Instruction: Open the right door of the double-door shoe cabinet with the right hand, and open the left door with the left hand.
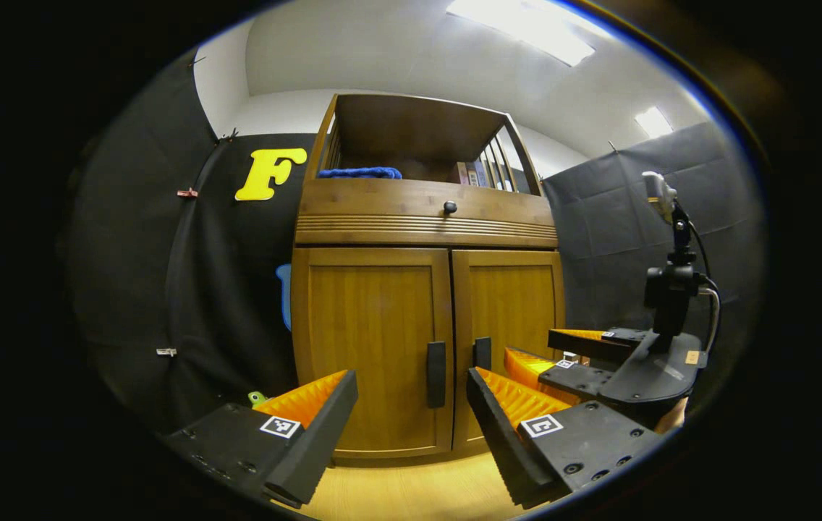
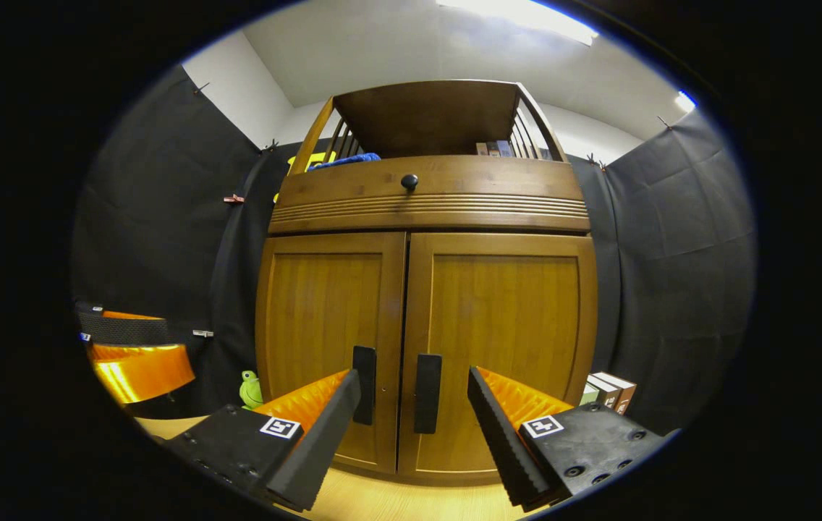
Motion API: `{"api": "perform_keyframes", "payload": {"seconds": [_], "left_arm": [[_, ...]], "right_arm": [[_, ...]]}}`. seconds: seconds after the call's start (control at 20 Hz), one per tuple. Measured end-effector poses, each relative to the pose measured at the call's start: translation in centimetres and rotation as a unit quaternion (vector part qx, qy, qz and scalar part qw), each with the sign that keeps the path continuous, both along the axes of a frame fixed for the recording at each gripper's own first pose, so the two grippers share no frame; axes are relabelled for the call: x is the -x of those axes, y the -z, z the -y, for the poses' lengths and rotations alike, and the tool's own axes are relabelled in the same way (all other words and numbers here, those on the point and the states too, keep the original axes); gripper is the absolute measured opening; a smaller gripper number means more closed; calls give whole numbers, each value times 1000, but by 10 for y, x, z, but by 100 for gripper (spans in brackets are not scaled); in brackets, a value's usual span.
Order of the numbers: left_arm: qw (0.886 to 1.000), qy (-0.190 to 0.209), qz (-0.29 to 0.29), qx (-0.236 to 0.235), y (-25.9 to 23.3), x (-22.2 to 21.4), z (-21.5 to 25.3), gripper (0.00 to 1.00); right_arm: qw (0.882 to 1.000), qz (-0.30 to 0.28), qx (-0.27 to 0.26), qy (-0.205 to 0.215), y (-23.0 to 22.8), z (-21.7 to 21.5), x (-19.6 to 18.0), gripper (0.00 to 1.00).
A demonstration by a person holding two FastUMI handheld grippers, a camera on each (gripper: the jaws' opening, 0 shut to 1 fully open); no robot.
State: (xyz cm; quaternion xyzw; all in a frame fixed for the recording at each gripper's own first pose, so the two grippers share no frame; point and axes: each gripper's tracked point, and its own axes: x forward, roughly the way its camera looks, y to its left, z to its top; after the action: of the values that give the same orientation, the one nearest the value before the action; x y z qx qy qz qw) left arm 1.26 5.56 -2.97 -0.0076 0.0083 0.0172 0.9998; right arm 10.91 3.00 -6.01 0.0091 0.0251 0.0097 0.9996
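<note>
The wooden shoe cabinet stands right in front of me with its left door (image 1: pixel 375 340) and right door (image 1: pixel 516 304) both closed. In the left gripper view, my left gripper (image 1: pixel 411 409) is open, and the left door's dark vertical handle (image 1: pixel 436 374) shows between its fingers, untouched. The right handle (image 1: pixel 482 353) is just beside it. My right gripper (image 1: pixel 530 346) hovers open at the right, near the right door. In the right gripper view, the right gripper (image 2: pixel 412 409) is open around the right handle (image 2: pixel 428 393) without touching it. The left handle (image 2: pixel 364 385) sits by its left finger.
Above the doors are a drawer with a round knob (image 2: pixel 409 181) and an open shelf holding a blue cloth (image 1: pixel 360 173) and books. A green toy (image 2: pixel 250 389) sits on the floor left of the cabinet, books (image 2: pixel 608 389) on its right. The floor is pale wood.
</note>
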Motion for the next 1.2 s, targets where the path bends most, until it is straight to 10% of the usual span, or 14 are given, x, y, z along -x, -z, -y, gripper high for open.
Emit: {"api": "perform_keyframes", "payload": {"seconds": [0.85,1.2], "left_arm": [[997,-58,0,-43,14,-7,-48,95],[998,-57,5,-36,15,-4,-49,94]], "right_arm": [[995,-77,-17,54,98,25,-102,84],[996,-73,-11,44,106,16,-106,43]]}}
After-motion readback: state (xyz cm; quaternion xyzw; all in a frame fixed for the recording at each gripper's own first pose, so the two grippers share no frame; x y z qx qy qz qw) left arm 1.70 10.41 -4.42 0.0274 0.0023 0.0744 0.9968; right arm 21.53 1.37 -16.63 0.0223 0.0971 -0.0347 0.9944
